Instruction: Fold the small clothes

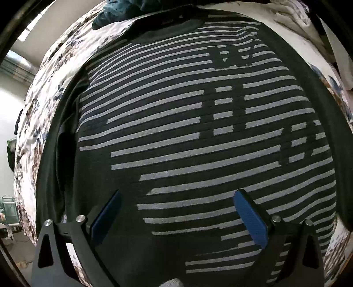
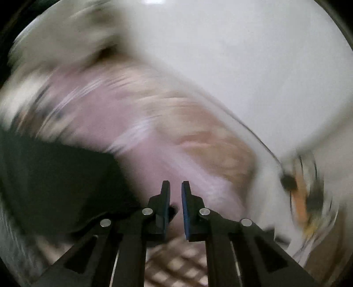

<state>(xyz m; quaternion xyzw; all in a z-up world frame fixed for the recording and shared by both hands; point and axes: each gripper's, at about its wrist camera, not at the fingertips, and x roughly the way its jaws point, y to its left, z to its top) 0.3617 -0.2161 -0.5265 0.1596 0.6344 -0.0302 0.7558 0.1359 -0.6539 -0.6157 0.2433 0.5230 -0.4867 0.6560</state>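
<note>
A black shirt with grey stripes [image 1: 176,110] lies spread flat on a floral bedspread [image 1: 44,106], its collar at the far side. My left gripper [image 1: 177,194] points down over the shirt's near part and is open wide, with only fabric showing between its blue pads [image 1: 251,218]. The right wrist view is heavily blurred. There my right gripper [image 2: 176,183] has its jaws almost together, with only a thin gap and nothing in it. A dark cloth [image 2: 55,176] lies to its left, over blurred pinkish floral bedding [image 2: 143,132].
A teal garment [image 1: 119,11] lies bunched beyond the collar, and white cloth [image 1: 293,15] sits at the far right of the bed. The bed's edge and the room floor show at the left. A pale wall [image 2: 264,66] fills the upper right of the right wrist view.
</note>
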